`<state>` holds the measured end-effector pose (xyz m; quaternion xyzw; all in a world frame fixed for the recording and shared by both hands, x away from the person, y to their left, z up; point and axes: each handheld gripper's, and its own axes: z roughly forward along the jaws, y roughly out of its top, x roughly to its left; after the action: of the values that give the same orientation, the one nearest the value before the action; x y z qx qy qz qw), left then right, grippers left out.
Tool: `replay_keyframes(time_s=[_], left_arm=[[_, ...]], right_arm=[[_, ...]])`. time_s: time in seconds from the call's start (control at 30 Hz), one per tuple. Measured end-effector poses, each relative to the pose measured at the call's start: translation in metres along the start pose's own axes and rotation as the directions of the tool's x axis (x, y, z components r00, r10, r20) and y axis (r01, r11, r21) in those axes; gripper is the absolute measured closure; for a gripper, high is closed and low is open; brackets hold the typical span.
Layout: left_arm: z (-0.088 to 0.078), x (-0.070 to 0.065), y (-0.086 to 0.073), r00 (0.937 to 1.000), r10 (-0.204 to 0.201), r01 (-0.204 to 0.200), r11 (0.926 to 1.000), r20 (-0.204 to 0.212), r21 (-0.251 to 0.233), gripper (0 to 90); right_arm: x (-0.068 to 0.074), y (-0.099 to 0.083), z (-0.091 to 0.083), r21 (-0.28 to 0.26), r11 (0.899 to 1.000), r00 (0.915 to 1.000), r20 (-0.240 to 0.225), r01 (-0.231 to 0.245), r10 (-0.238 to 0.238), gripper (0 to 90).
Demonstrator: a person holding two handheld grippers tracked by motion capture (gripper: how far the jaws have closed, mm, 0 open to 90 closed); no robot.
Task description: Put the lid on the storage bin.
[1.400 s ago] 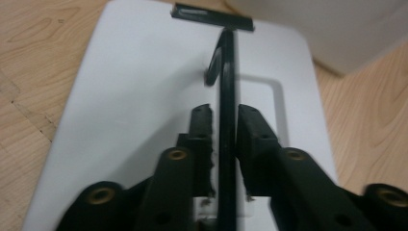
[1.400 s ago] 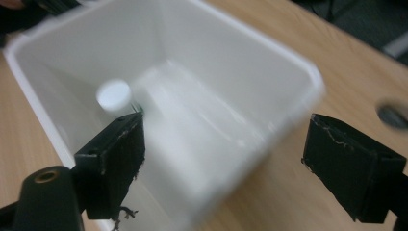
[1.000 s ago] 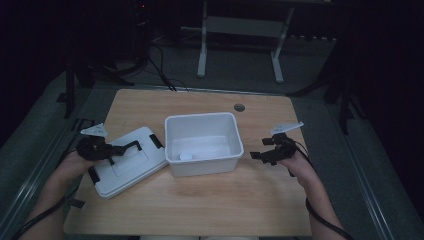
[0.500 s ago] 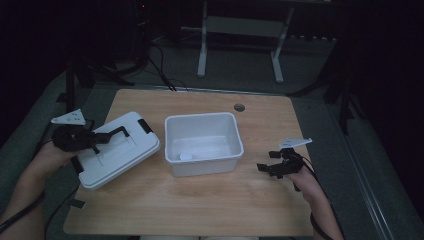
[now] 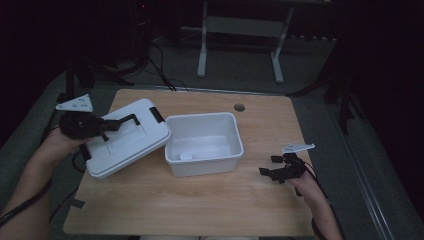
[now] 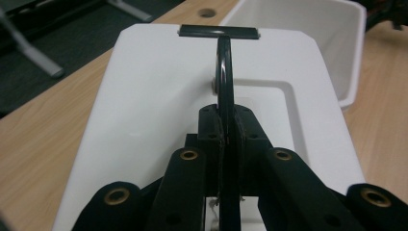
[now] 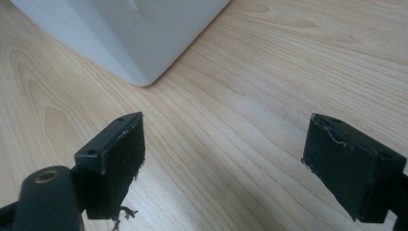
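Nearest the person, the right gripper [image 5: 278,171] rests low over the pale wooden table [image 5: 200,210], to the right of the box and apart from it. In the right gripper view its two black jaws stand wide apart with nothing between them; only bare wood grain lies in the gap, and a rounded corner of the box [image 7: 139,72] shows beyond. The jaw pads [image 7: 120,159] look worn, with frayed threads at their edges.

On the opposite side, the left gripper [image 5: 107,129] is clamped on the thin black carrying handle [image 6: 224,67] of the white rectangular plastic lid [image 5: 125,145]. The left gripper view shows the jaws closed tight on the handle's arch. The lid is smooth and matt, with rounded corners, a shallow recessed panel under the handle, and black latch clips at its ends [image 5: 156,115]. It sits tilted, its right edge up against the box's left rim; whether its lower edge touches the table cannot be told.

Further in, the open white rectangular plastic storage box [image 5: 235,150] stands upright at the middle of the table. Its walls taper slightly downward, and a small pale round item [image 5: 185,156] lies on its floor; its nature is too faint to tell.

Judgement: the work appears to be lid handling. The lid is off the box and gripped; seating it on the box or setting it aside remains open. Alignment over the rim and closing of the latches are not yet done.

Beyond, a small round grommet hole [image 5: 239,107] marks the table's far edge.
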<state>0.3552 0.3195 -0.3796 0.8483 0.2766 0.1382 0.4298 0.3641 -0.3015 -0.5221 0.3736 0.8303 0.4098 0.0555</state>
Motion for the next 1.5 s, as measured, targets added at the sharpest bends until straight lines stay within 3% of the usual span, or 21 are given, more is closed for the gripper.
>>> replay_keyframes(time_s=[0.27, 0.53, 0.83, 1.07, 1.4, 1.5], left_arm=[[0.029, -0.011, 0.034, 0.9970, 0.060, -0.060, 0.9981, 0.049, -0.012, 83.4], [0.055, -0.021, 0.066, 0.9892, 0.117, -0.117, 0.9931, 0.089, -0.003, 83.4], [0.087, -0.035, 0.097, 0.9732, 0.185, -0.188, 0.9822, 0.136, 0.007, 83.4], [0.109, -0.047, 0.111, 0.9615, 0.220, -0.223, 0.9749, 0.164, -0.003, 83.4], [0.147, -0.056, 0.122, 0.9416, 0.258, -0.271, 0.9620, 0.216, 0.033, 83.4], [0.153, -0.057, 0.125, 0.9398, 0.255, -0.266, 0.9637, 0.227, 0.019, 83.4]], right_arm=[[0.002, 0.003, 0.001, -0.009, 1.000, 0.9999, -0.013, 0.008, -0.008, 14.2], [0.003, 0.001, 0.001, -0.006, 1.000, 0.9996, -0.025, 0.011, -0.011, 14.2], [0.004, -0.001, -0.001, -0.011, 1.000, 0.9990, -0.040, 0.020, -0.021, 14.3], [0.003, -0.005, 0.002, -0.006, 1.000, 0.9986, -0.052, 0.005, -0.005, 14.3], [0.001, -0.008, 0.001, -0.020, 1.000, 0.9984, -0.054, -0.018, 0.017, 14.3], [0.001, -0.009, 0.000, -0.018, 1.000, 0.9987, -0.050, -0.010, 0.009, 14.3]])
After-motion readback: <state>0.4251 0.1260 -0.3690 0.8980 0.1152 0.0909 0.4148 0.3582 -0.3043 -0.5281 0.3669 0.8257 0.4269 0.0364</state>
